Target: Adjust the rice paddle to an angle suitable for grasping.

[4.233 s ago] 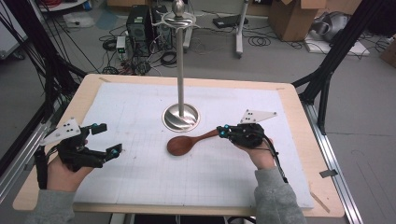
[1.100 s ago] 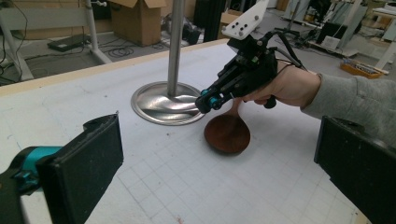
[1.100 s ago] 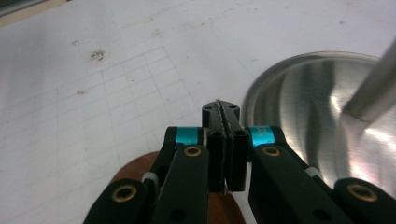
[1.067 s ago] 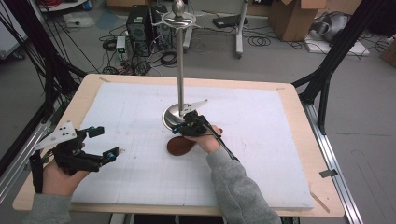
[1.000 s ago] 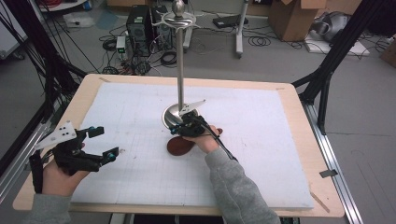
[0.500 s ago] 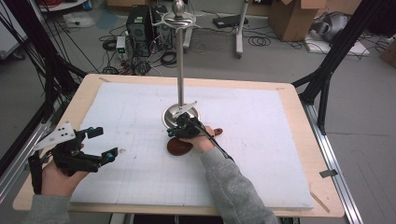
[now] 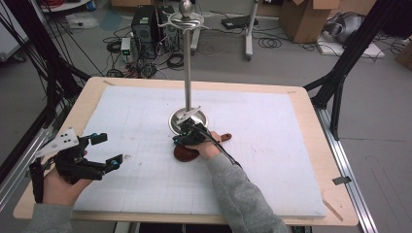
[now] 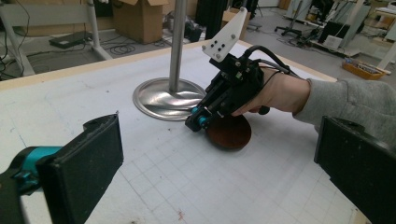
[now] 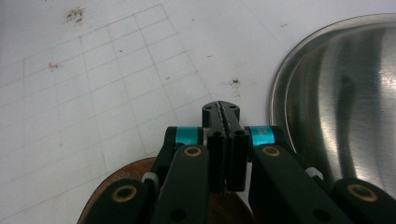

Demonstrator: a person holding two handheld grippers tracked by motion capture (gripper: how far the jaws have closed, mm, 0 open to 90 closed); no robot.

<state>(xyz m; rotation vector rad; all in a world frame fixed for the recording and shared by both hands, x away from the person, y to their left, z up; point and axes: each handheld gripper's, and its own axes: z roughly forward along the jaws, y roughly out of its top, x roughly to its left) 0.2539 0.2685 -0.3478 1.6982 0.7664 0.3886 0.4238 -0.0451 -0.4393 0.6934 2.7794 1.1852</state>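
From above, my right gripper (image 7: 185,137) sits near the middle of the table (image 7: 301,104), just at the near rim of the steel stand base (image 7: 176,119), with the wooden spoon (image 7: 187,153) under my hand; its bowl pokes out on the near side and the handle end on the right. My left gripper (image 7: 104,150) hovers close to the table's near left corner, jaws spread wide with nothing between them.

Along my left gripper's jaws, the two black pads (image 8: 91,168) stand far apart over the bare white mat. Beyond them my right gripper (image 8: 198,122) points down at the mat, directly above the spoon's round bowl (image 8: 229,132).

Along my right gripper's jaws, the pads (image 9: 226,116) are pressed flat together, gripping nothing. The spoon's bowl (image 9: 114,177) lies just beneath them and the stand base (image 9: 345,102) curves past on the right.
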